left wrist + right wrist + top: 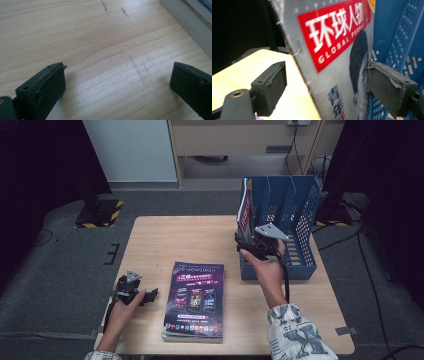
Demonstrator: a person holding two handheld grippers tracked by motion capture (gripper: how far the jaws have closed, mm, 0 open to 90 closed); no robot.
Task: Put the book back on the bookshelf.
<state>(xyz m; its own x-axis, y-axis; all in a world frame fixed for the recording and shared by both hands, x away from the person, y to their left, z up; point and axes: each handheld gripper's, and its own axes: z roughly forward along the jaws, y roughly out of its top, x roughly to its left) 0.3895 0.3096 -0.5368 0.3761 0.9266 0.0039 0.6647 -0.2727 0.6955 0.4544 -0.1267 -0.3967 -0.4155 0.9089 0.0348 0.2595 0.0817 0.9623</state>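
Note:
A magazine (244, 210) with a red title banner (332, 37) stands upright in the leftmost slot of a blue file rack (300, 210). My right gripper (243, 241) is at the rack's front left corner. Its jaws are open, one on each side of the magazine's lower edge (329, 87), and the left pad (270, 86) stands clear of the cover. A stack of magazines (195, 300) with a purple cover on top lies flat at the table's middle front. My left gripper (150, 295) rests low over the wood (118, 72) left of that stack, open and empty.
The wooden table (165, 240) ends close behind the rack. The stack's edge (190, 22) lies just right of my left gripper. On the floor are a stand base with yellow-black stripes (100, 212) at the back left and cables (365, 255) at the right.

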